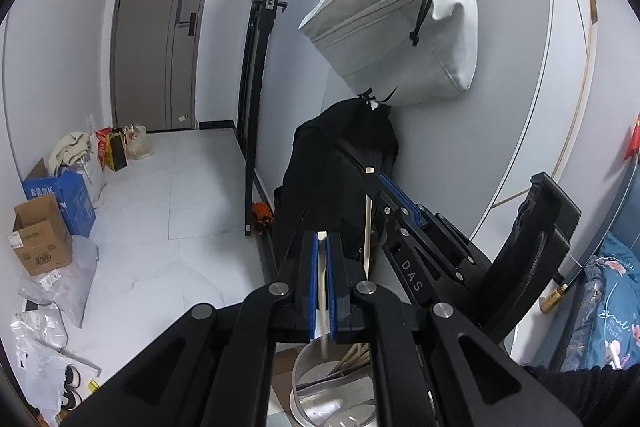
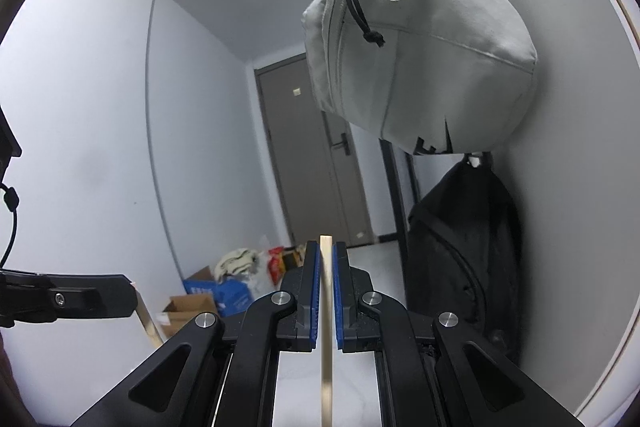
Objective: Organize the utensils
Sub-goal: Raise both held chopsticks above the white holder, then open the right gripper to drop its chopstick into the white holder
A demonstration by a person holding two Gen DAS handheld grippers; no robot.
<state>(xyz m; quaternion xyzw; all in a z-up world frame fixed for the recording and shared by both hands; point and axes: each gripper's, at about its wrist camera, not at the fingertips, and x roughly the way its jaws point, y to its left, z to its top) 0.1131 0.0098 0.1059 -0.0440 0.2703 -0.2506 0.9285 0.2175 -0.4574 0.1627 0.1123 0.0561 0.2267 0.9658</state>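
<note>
Left gripper (image 1: pixel 322 287): closed on a pale wooden chopstick (image 1: pixel 322 303); the stick runs lengthwise between the blue pads, its top end level with the fingertips, its lower end dipping toward the metal utensil holder (image 1: pixel 316 379).

Right gripper (image 2: pixel 327 291): closed on a second chopstick (image 2: pixel 326 327); this stick stands upright between the pads, its top just proud of the fingertips, its lower length dropping out of frame.

Utensil holder: a round steel cup with a perforated base, directly below the left gripper; more sticks lean inside it against the far wall.

Key relation: the left chopstick's long axis points nearly straight down into the holder's mouth, so the left hand looks the nearer to a drop. In the left view the right gripper sits just right of the holder and higher; its stick is upright but offset from the mouth.

Judged step: lowering sticks into the holder, left first.

Risk: the thin stick may catch on the rim or on those already inside.
</note>
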